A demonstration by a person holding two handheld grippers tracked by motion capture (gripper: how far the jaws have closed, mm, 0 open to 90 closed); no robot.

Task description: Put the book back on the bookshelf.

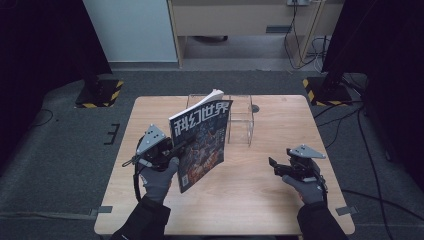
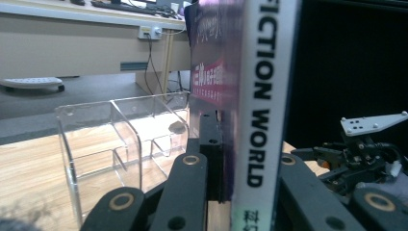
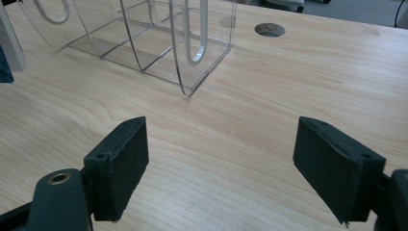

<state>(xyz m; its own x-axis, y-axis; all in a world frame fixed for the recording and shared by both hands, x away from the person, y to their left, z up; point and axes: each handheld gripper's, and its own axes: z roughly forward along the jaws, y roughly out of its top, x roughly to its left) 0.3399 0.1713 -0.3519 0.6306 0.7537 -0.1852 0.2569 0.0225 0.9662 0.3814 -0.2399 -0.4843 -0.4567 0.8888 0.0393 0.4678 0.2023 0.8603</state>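
Observation:
A magazine (image 1: 201, 141) with a dark illustrated cover and Chinese title stands upright above the wooden table (image 1: 260, 195), tilted a little. My left gripper (image 1: 176, 148) is shut on its spine edge; in the left gripper view the white spine of the magazine (image 2: 257, 110) reading "FICTION WORLD" sits clamped between the black jaws. A clear acrylic holder (image 1: 240, 120) with compartments stands at the back middle of the table, just behind the magazine. My right gripper (image 1: 272, 167) hovers low at the right, open and empty, its pads (image 3: 120, 163) wide apart over bare wood.
A round cable hole (image 1: 255, 108) lies in the table beside the clear holder (image 3: 159, 43). Dark stands with yellow-black striped bases (image 1: 100, 92) sit on the floor at both back corners. Cables (image 1: 360, 125) run along the floor on the right.

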